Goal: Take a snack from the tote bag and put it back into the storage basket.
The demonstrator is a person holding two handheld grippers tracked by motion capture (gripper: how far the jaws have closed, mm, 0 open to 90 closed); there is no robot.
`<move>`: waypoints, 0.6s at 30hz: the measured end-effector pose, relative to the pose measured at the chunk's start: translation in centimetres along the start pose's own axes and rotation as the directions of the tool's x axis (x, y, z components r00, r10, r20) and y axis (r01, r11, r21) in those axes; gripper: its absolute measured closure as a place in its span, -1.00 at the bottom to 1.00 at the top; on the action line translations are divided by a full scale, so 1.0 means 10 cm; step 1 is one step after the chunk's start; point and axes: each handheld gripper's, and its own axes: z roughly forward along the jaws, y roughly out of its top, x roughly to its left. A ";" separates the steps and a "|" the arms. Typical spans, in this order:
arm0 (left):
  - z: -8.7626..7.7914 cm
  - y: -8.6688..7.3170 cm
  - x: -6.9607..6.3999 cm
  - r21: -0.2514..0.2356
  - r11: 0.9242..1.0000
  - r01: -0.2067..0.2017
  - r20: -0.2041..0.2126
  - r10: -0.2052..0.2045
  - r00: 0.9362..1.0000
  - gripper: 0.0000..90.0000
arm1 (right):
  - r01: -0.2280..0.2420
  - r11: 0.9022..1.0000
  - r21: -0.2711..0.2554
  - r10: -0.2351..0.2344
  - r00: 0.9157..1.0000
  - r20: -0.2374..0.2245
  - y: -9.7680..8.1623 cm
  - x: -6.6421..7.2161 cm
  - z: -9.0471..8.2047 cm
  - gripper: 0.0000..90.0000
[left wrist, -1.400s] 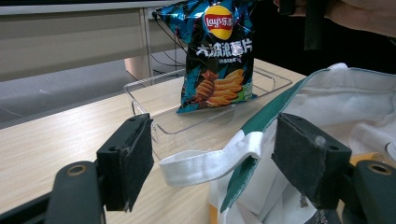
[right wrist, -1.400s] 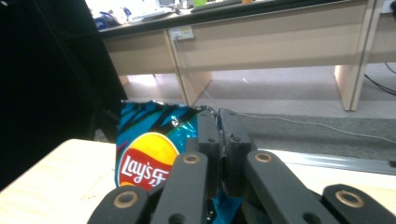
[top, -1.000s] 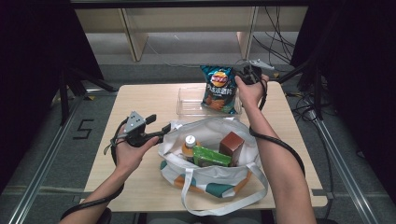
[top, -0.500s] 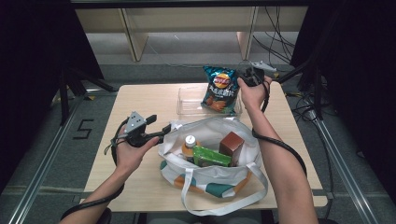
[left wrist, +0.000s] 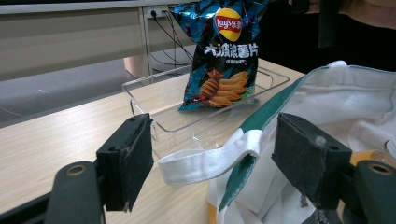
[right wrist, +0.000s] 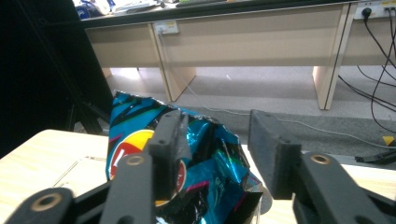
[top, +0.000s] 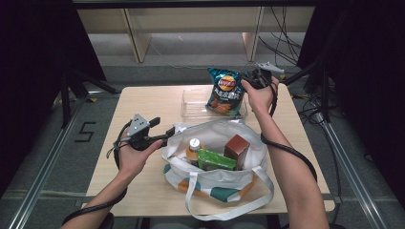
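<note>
High view: right gripper (top: 252,78) jaws parted beside Lay's chip bag (top: 224,91) in clear tray (top: 191,106); left gripper (top: 165,135) jaws apart around tote strap (left wrist: 210,156).

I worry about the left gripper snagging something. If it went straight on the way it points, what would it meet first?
Probably the tote bag's white strap, lying between the open jaws of the left gripper. Beyond it sits the clear tray.

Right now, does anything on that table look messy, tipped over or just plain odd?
Nothing looks spilled or broken. The chip bag stands tilted in the clear tray, its crumpled top between the open jaws of the right gripper. The tote bag slumps open, one strap lying between the open jaws of the left gripper.
</note>
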 end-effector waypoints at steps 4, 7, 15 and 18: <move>0.00 0.00 0.00 -0.001 1.000 -0.013 0.001 0.013 1.000 -0.39 | 0.010 1.000 0.008 -0.010 1.000 -0.018 0.03 0.02 -0.06 0.07; 0.00 0.00 0.00 -0.007 1.000 0.000 0.002 0.000 1.000 -0.39 | 0.006 1.000 0.015 -0.005 1.000 -0.022 0.03 0.03 -0.11 0.03; -0.01 0.01 0.00 -0.007 1.000 -0.004 -0.004 0.004 1.000 -0.39 | 0.010 1.000 0.027 -0.009 0.999 -0.036 -0.02 0.04 -0.29 -0.01; -0.01 0.01 0.00 -0.007 1.000 -0.002 -0.006 0.002 1.000 -0.39 | 0.023 1.000 0.016 -0.022 0.999 -0.050 -0.05 0.04 -0.36 -0.01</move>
